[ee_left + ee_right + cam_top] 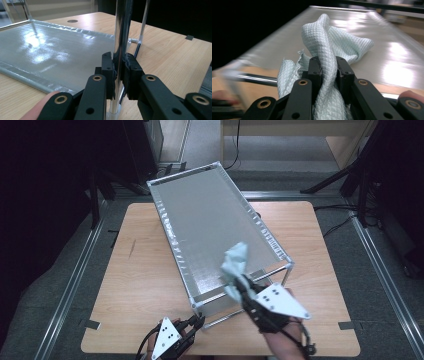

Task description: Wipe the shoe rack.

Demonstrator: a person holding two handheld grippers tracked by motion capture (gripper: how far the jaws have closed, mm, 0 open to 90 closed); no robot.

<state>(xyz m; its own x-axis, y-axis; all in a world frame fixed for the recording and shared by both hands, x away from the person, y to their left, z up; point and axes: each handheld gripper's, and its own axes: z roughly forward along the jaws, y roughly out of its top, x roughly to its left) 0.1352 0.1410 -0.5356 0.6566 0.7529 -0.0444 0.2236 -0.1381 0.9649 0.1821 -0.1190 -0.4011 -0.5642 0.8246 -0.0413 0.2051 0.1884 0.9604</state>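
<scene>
A silver-topped rack with a chrome tube frame [210, 225] stands slantwise on the wooden table [140, 275]. My left gripper [199, 321] is shut on the rack's near corner leg [120, 50], its pads clamping the upright chrome tube [119, 72]. My right gripper [243, 292] is shut on a pale blue waffle-weave cloth [235, 265], which bunches up above the jaws and rests on the near right end of the rack's top. In the right gripper view the cloth [329, 47] is pinched between the pads [329, 72] and spills over the shiny surface [392, 55].
The rack's lower shelf [50, 55] lies glossy beside the held leg. Bare wood lies left and right of the rack. Metal rails [75, 275] run along both sides of the table, with dark stands [350, 175] at the back right.
</scene>
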